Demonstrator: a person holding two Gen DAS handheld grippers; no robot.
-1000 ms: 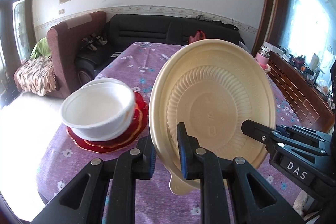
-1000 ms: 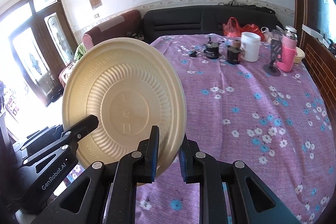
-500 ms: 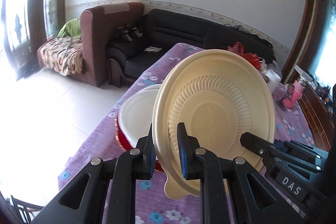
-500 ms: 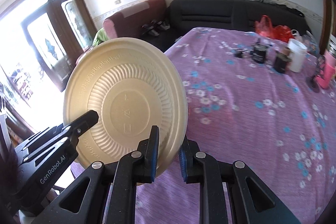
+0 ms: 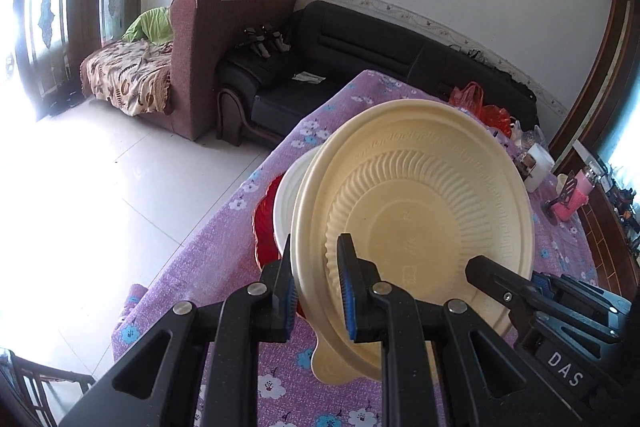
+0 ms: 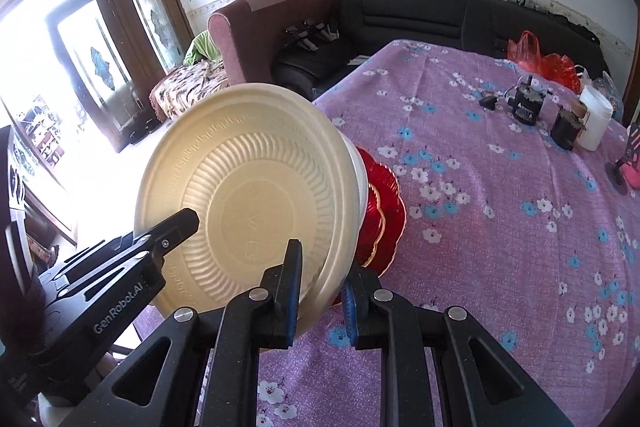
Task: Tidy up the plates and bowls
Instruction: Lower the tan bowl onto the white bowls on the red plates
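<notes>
A cream plastic bowl (image 5: 420, 211) is held tilted in the air, its ribbed underside facing both cameras. My left gripper (image 5: 316, 287) is shut on its rim at one side. My right gripper (image 6: 320, 283) is shut on the rim at the other side, and its black fingers (image 5: 504, 287) show at the lower right of the left wrist view. Behind the cream bowl (image 6: 256, 203) a white bowl (image 5: 286, 205) rests on a red plate (image 6: 382, 211), near the table's left edge. The cream bowl hides most of both.
The table wears a purple flowered cloth (image 6: 500, 211). At its far end stand dark jars (image 6: 524, 107), a white cup (image 6: 596, 123), a pink bottle (image 5: 574, 203) and red bags (image 6: 548, 61). A brown armchair (image 5: 224, 39) and a black sofa (image 5: 360, 47) stand beyond, with bare tiled floor (image 5: 100, 195) to the left.
Both grippers have carried the cream bowl leftward, toward the white bowl on the red plate, which it now covers for the most part. The bowl has also rolled a little.
</notes>
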